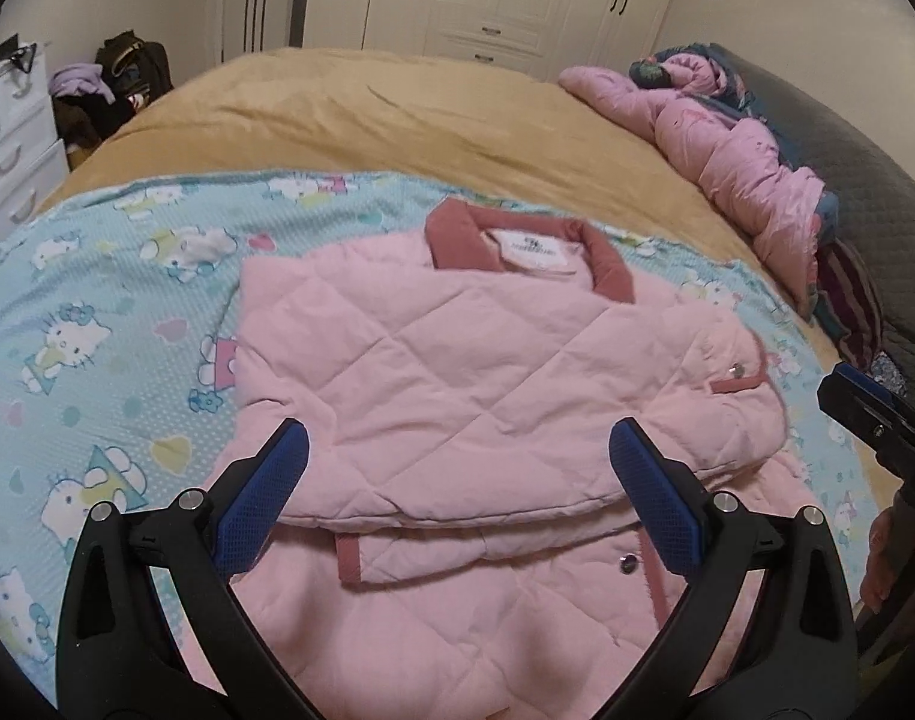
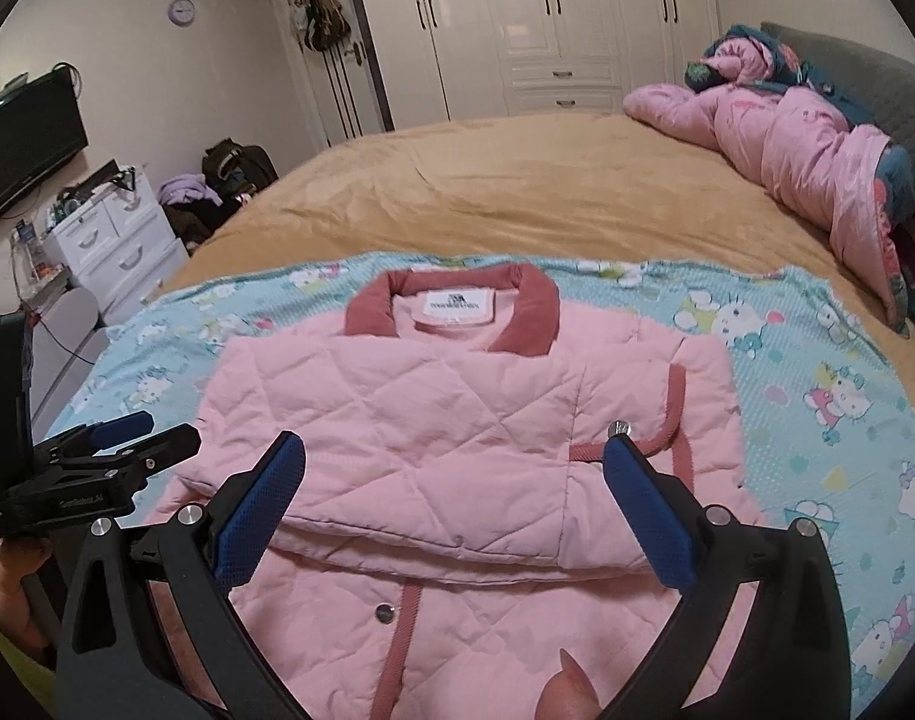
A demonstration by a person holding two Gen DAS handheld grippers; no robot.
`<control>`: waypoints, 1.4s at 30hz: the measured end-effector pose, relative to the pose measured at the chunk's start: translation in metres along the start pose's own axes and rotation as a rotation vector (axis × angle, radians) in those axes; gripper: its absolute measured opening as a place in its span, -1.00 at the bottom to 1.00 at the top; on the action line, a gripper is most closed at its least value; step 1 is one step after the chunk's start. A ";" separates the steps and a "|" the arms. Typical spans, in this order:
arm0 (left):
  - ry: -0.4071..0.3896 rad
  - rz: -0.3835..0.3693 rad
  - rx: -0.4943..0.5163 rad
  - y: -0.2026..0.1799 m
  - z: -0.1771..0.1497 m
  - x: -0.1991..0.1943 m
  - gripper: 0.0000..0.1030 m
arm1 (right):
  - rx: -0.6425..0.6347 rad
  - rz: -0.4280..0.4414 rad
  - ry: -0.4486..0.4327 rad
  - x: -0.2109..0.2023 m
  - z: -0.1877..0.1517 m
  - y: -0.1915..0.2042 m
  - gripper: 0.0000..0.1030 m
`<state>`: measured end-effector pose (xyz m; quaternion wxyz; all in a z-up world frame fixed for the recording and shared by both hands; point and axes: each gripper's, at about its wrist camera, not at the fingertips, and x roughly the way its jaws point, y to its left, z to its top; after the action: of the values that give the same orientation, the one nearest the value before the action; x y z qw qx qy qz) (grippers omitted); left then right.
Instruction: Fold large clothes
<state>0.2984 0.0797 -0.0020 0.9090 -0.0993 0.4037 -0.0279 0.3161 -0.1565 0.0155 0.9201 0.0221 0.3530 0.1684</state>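
A pink quilted jacket (image 1: pixel 487 384) with a dark pink collar lies on a Hello Kitty sheet (image 1: pixel 97 312) on the bed. Its sleeves and sides are folded in over the chest; the lower part lies flat toward me. It also shows in the right wrist view (image 2: pixel 445 420). My left gripper (image 1: pixel 457 450) is open and empty, hovering above the jacket's near half. My right gripper (image 2: pixel 457 462) is open and empty, above the same area. The right gripper shows at the right edge of the left wrist view (image 1: pixel 877 426); the left gripper shows at the left of the right wrist view (image 2: pixel 109 450).
A tan blanket (image 1: pixel 397 114) covers the bed beyond the sheet. A pink duvet (image 2: pixel 805 162) is bunched by the grey headboard at right. White drawers (image 2: pixel 115 240), bags and clothes stand left of the bed. White wardrobes (image 2: pixel 547 18) line the far wall.
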 end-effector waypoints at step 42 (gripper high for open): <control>-0.146 -0.051 0.027 0.002 -0.057 -0.140 0.82 | -0.046 0.045 -0.151 -0.148 -0.050 0.022 0.92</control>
<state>0.1624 0.0914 0.0620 0.9363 -0.0993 0.3332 -0.0493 0.1738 -0.1879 0.0765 0.9403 0.0217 0.2779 0.1951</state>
